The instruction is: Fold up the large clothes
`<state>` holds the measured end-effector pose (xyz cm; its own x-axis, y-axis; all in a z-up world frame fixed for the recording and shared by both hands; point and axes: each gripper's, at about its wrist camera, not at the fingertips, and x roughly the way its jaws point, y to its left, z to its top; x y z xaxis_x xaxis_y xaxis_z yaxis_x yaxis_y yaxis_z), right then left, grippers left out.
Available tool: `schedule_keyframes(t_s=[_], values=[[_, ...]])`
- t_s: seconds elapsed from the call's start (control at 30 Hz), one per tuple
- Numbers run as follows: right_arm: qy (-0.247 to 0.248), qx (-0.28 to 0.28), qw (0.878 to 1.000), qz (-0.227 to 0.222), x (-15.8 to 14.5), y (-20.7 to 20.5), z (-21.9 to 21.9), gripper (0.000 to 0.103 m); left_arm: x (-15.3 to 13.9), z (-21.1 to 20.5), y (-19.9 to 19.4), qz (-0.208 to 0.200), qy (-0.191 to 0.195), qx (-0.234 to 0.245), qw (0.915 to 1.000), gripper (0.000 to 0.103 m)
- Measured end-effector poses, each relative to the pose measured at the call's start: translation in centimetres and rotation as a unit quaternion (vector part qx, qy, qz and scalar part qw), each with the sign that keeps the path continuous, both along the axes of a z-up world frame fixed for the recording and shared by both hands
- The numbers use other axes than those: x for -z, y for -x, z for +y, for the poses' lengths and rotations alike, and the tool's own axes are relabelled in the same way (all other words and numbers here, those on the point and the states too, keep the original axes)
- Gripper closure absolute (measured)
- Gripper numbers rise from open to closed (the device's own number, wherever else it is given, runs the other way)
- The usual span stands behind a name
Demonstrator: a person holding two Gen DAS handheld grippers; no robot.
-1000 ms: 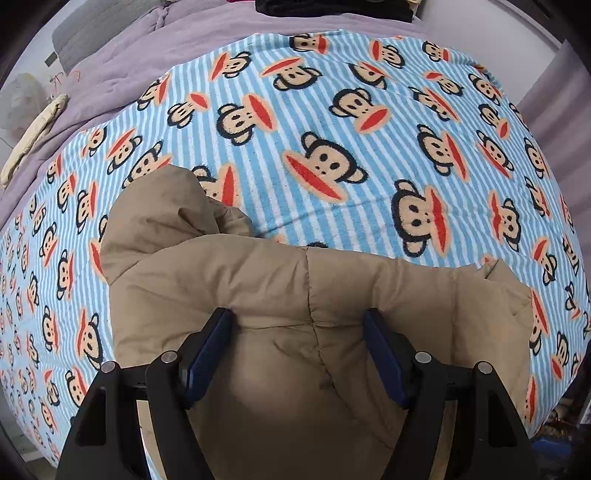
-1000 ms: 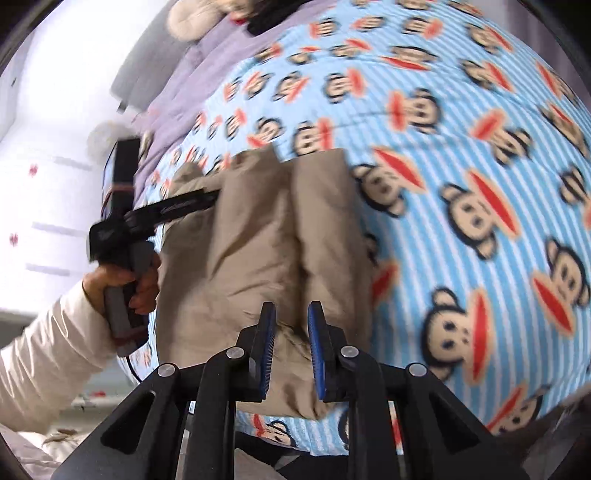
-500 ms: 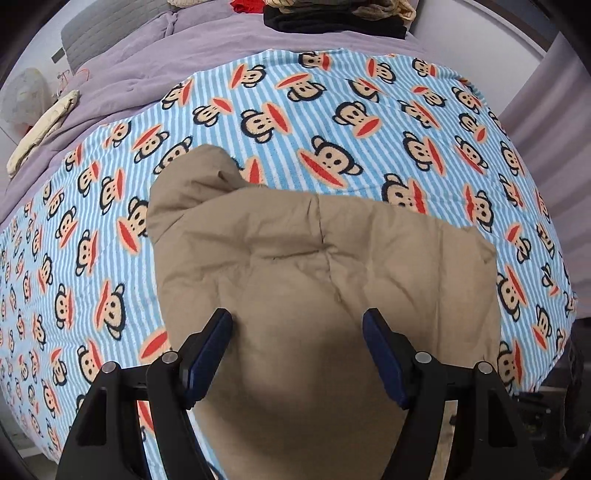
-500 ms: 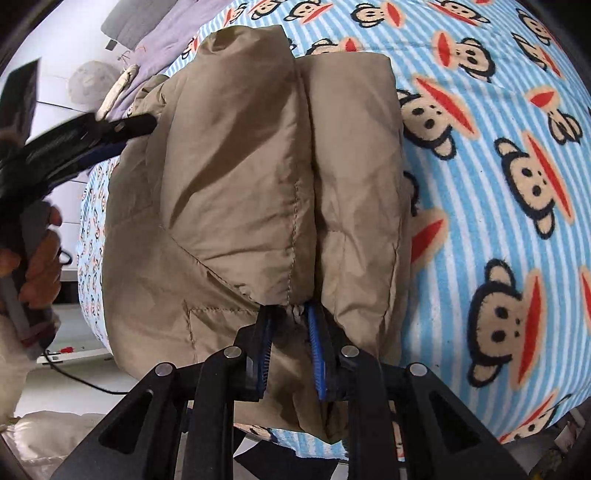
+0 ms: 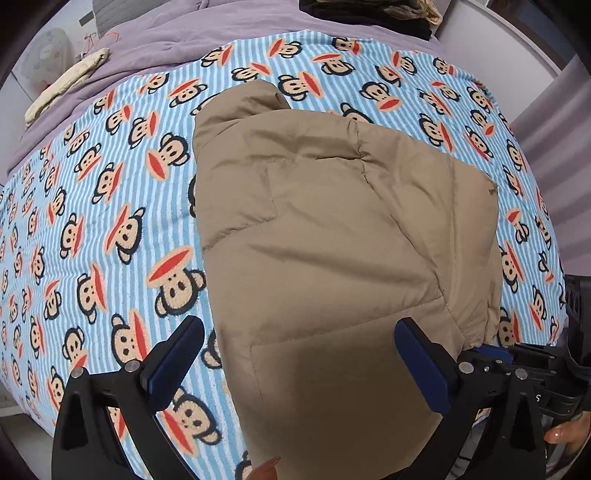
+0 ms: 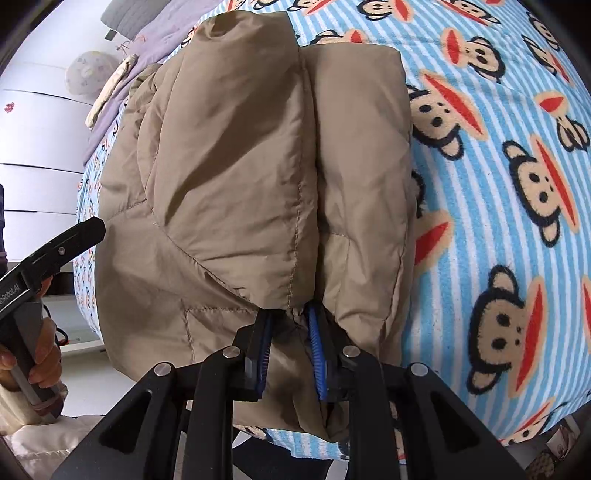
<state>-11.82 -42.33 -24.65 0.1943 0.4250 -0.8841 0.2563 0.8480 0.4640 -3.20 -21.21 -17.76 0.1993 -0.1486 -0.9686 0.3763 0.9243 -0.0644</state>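
Note:
A tan quilted jacket (image 5: 332,240) lies folded on the blue striped monkey-print blanket (image 5: 110,229). My left gripper (image 5: 299,362) hovers above the jacket's near part, its jaws opening wide, nothing pressed between the pads. In the right wrist view the jacket (image 6: 240,166) fills the middle, and my right gripper (image 6: 290,343) is shut on a pinch of the jacket's near edge between the blue pads. The left gripper (image 6: 70,243) shows there at the left edge, held in a hand. The right gripper's tip (image 5: 491,350) touches the jacket's right corner in the left wrist view.
A purple bedspread (image 5: 184,33) covers the bed beyond the blanket, with a cream cloth (image 5: 66,81) at its left and a dark clothes stack (image 5: 369,14) at the far end. The bed's near edge drops off beside white drawers (image 6: 33,147).
The left gripper has lifted and pulled back from the jacket, its jaws spreading wider. The right gripper has come down with the jacket's edge, laying the fold flatter on the blanket.

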Motion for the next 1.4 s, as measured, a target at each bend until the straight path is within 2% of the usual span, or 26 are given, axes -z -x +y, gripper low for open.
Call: schedule_keyframes(t_s=[0.1, 0.17, 0.23, 0.33, 0.4, 0.5, 0.67, 0.7, 0.93, 1.07, 1.2, 1.3, 1.4], values=[[0.002, -0.002, 1.000, 0.001, -0.2, 0.1, -0.3, 0.080, 0.0, 0.2, -0.2, 0.004, 0.000, -0.009, 1.0000, 0.000], [0.002, 0.000, 1.000, -0.004, -0.9, 0.2, -0.5, 0.075, 0.0, 0.2, -0.2, 0.002, -0.008, -0.010, 0.9999, 0.000], [0.000, 0.007, 1.000, -0.019, -1.9, 0.5, -1.0, 0.055, 0.0, 0.4, -0.2, 0.001, -0.010, -0.012, 0.9999, 0.000], [-0.010, 0.028, 0.999, -0.040, -3.1, 1.0, -2.3, 0.037, 0.3, 0.4, -0.2, 0.009, -0.005, -0.011, 0.9999, 0.000], [-0.002, 0.040, 0.998, -0.041, -3.4, 1.1, -3.1, 0.030, 0.4, 0.4, 0.0, 0.010, -0.007, -0.010, 0.9999, 0.000], [0.003, 0.061, 0.997, -0.038, -3.3, 1.2, -4.4, 0.028, 0.5, 0.2, 0.1, 0.010, -0.007, -0.004, 0.9999, 0.000], [-0.011, 0.102, 0.994, -0.033, -2.6, 1.8, -6.1, 0.009, 0.7, 0.3, 0.3, 0.012, -0.004, -0.003, 0.9999, 0.000], [-0.015, 0.107, 0.994, -0.031, -2.5, 1.9, -6.2, 0.000, 0.7, 0.3, 0.2, 0.013, -0.004, -0.004, 0.9999, 0.000], [-0.037, 0.131, 0.990, -0.025, -1.3, 2.4, -7.0, 0.000, 0.7, 0.5, 0.0, 0.021, 0.006, 0.002, 0.9998, 0.000], [-0.059, 0.128, 0.990, 0.002, -0.2, 2.1, -7.3, 0.000, 0.4, 2.3, -0.8, 0.034, 0.048, -0.006, 0.9983, 0.000], [-0.070, 0.134, 0.988, 0.009, 0.3, 1.9, -8.2, 0.000, 0.8, 5.0, -2.1, 0.055, 0.092, -0.034, 0.9936, 0.000], [-0.085, 0.137, 0.987, 0.004, 0.4, 1.7, -9.0, 0.000, 1.7, 7.1, -3.4, 0.091, 0.145, -0.048, 0.9841, 0.000], [-0.117, 0.137, 0.983, -0.011, 0.3, 1.0, -9.7, 0.000, 3.4, 8.8, -4.7, 0.140, 0.220, -0.068, 0.9629, 0.000]])
